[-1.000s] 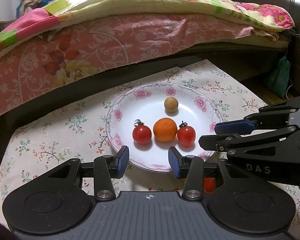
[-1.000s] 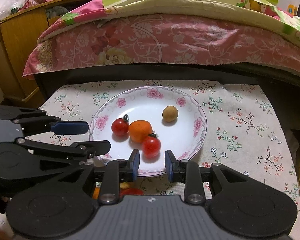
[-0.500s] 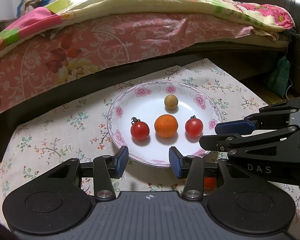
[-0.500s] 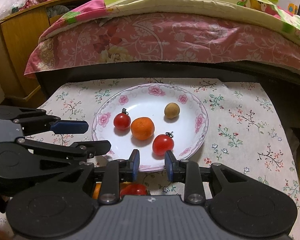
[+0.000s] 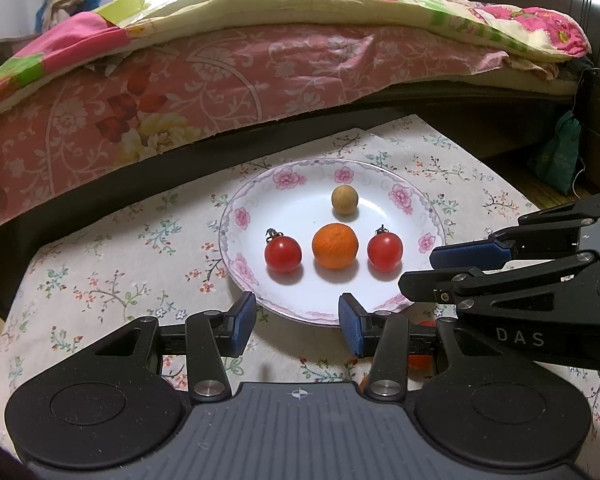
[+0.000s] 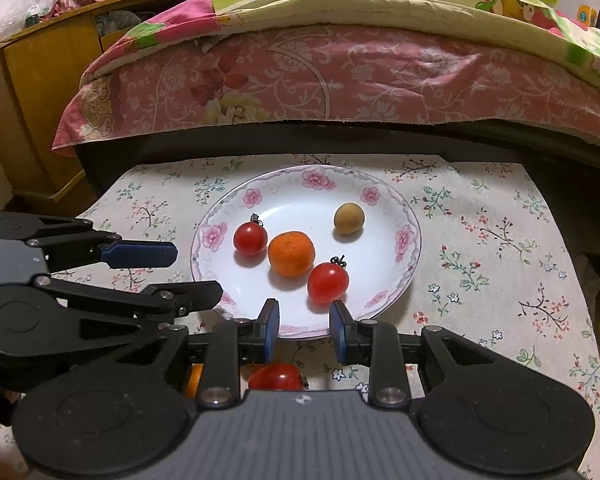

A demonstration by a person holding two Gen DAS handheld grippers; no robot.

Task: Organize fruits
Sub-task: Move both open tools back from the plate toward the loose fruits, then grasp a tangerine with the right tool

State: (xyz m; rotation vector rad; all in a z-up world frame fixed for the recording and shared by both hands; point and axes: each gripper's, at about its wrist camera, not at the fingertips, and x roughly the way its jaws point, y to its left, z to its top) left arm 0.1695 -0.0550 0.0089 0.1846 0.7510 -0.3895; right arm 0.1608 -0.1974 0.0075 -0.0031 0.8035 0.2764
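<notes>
We hold two grippers low over a small table with a floral cloth (image 5: 100,280), both tilted down toward a white plate (image 6: 404,208) with pink flowers on its rim. On the plate lie four fruits, none touching: a small orange (image 5: 335,247) in the middle, a cherry tomato (image 5: 283,254) on its left, a second cherry tomato (image 5: 385,253) on its right, and a small tan round fruit (image 5: 344,199) behind the orange. Our left gripper (image 5: 298,322) hangs at the plate's near rim with its jaws parted and nothing between them. Our right gripper (image 6: 304,330) sits just short of the plate, jaws at their narrowest yet still apart, empty. More fruit, red and orange, lies on the cloth under the grippers, mostly hidden. We judge we are between picks: next, one gripper needs to back off, open over a loose fruit, and carry it to a free spot on the plate
</notes>
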